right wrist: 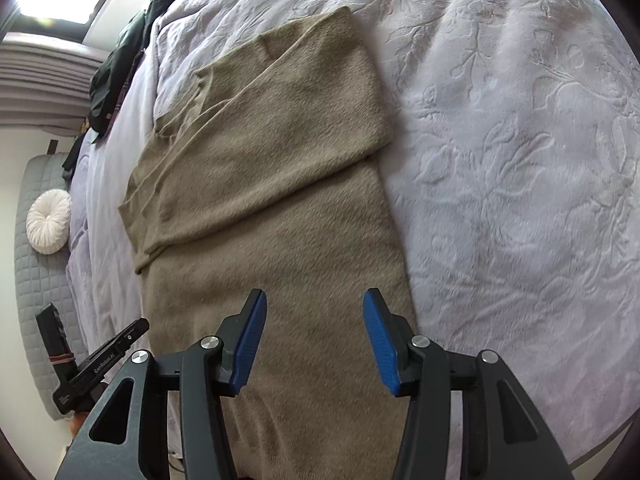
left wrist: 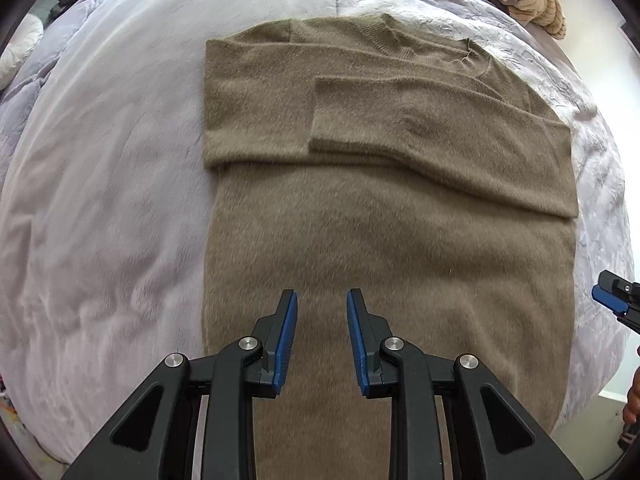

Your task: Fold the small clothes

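Sweater (left wrist: 384, 208) lies sleeves-in on the bed (left wrist: 100, 200); both the left hand-held gripper (left wrist: 322, 312) and the right hand-held gripper (right wrist: 314, 316) hover released. Pinch both hem corners evenly, then fold toward the collar.

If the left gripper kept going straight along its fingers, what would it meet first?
Most likely the lower body of the brown sweater, which lies spread under the left gripper; nothing shows between its open jaws. How far off, the picture cannot tell.
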A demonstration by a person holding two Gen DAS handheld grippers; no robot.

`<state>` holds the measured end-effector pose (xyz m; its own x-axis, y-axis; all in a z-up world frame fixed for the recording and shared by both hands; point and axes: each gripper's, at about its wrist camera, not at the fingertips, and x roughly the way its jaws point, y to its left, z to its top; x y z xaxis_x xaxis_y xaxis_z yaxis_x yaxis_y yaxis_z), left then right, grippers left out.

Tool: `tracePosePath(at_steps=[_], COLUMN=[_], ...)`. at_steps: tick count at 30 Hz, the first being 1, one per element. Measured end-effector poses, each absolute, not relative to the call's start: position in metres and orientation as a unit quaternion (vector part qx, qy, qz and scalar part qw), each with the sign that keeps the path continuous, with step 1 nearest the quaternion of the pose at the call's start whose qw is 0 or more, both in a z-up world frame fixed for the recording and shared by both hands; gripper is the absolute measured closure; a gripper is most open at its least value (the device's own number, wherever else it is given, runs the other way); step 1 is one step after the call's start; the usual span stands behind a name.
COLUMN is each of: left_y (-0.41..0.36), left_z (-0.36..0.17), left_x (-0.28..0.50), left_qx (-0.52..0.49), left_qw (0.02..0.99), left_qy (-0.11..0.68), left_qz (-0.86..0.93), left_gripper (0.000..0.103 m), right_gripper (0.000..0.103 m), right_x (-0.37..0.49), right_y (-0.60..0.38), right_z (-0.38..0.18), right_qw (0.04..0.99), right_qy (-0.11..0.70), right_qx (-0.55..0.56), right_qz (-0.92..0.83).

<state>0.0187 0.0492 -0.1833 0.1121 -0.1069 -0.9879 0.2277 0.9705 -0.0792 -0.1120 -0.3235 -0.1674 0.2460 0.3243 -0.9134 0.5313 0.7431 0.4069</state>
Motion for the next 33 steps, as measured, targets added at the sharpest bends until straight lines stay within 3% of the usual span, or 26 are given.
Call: tracePosePath(at_steps=[2,3,4,5,6,9,10,11,12,33], left_y=[0.054,0.056,0.059,0.059,0.063,0.068,0.069,0.069,0.069,0.075], left_z=[-0.183,-0.184,-0.183,-0.183,-0.178,-0.172,-0.172,-0.172,-0.173,-0.192], left_x=[0.014,0.012,0.009,0.009,0.004,-0.002,-0.004,-0.006,-0.007,-0.028], left_qx=[0.043,0.040,0.038,0.036,0.036,0.040,0.040,0.042,0.044,0.053], left_qw=[0.744,0.745,0.746,0.748,0.761,0.761,0.760,0.758,0.757,0.732], left_qy=[0.658,0.658,0.658,0.656,0.643,0.643,0.644,0.646,0.647,0.676], left_qz=[-0.105,-0.101,-0.098,-0.093,-0.080,-0.082,-0.081,-0.082,-0.082,-0.069], left_gripper=[0.076,0.069,0.028,0.006,0.001,0.001,0.001,0.001,0.001,0.001], right_gripper=[0.036,0.036,0.036,0.036,0.036,0.036,0.033,0.021,0.020,0.020], right_x=[-0.115,-0.116,-0.118,-0.119,-0.120,-0.125,-0.126,-0.127,-0.129,-0.161], right_y=[-0.319,-0.317,-0.315,-0.314,-0.312,-0.308,-0.307,-0.305,-0.303,-0.292], right_z=[-0.165,-0.164,-0.163,-0.163,-0.162,-0.160,-0.160,-0.160,-0.159,-0.172], right_qw=[0.708,0.708,0.707,0.707,0.706,0.706,0.706,0.706,0.707,0.682], right_qy=[0.611,0.613,0.614,0.615,0.615,0.616,0.617,0.617,0.617,0.640], right_qx=[0.347,0.345,0.345,0.344,0.344,0.344,0.344,0.343,0.342,0.352], right_qz=[-0.068,-0.066,-0.065,-0.064,-0.063,-0.057,-0.055,-0.053,-0.049,-0.044])
